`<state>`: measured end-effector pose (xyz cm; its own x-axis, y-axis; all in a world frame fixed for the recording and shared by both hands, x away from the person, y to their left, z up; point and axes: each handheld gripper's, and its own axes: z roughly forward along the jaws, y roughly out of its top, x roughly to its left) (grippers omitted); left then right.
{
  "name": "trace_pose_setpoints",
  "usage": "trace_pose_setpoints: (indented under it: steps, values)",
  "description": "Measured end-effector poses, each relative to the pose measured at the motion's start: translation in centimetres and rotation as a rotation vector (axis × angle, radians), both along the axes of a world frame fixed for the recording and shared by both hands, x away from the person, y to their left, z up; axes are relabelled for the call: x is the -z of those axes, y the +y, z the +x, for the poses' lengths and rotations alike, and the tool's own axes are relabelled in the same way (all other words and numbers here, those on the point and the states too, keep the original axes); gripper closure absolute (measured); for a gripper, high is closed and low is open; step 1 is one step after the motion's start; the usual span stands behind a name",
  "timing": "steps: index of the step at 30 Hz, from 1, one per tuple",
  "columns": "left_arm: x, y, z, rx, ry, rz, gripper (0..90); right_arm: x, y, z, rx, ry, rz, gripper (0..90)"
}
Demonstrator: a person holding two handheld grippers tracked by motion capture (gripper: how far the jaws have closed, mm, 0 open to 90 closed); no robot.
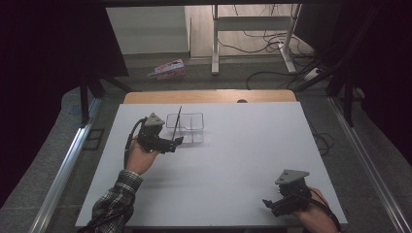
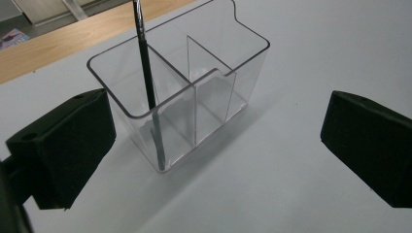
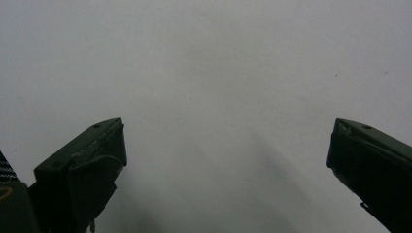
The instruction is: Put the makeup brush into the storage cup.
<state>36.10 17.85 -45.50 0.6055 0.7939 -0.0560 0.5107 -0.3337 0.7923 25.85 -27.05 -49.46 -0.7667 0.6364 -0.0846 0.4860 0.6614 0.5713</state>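
Plainly, the thin black brush (image 2: 148,82) is what matters here: it stands in the clear divided holder (image 2: 194,92), its lower end down in the compartment nearest the left gripper (image 2: 214,155), its shaft leaning slightly and rising well above the rim. Its long axis runs nearly upright, so it crosses the gripper's line of sight instead of lying along it. In the left gripper view the brush stands ahead of the jaws and a little toward the left one, with the holder's near corner just in front of the gap between them.

The left gripper has nothing in it. Its two black jaws are spread wide, wider than the holder's near end, and neither touches the plastic or the brush. In the high view the same gripper (image 1: 179,141) sits just at the near-left corner of the holder (image 1: 185,127), pointing at it, with the brush (image 1: 178,120) sticking up beyond its tips.

The right gripper (image 1: 266,202) is well apart, low at the near right edge of the white table (image 1: 243,160), its jaws likewise spread wide over bare tabletop and holding nothing. So the left hand is much the nearer one, and any grasp on the shaft would likely have to come from the side, above the rim.
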Motion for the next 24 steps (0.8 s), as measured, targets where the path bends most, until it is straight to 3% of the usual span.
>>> trace_pose_setpoints:
  steps: [24]
  values:
    - [0.7, 1.4, -2.1, -0.012, -0.006, -0.024, 0.1, 0.0, 0.0, 0.0, 0.001, 0.000, 0.001, 0.2]
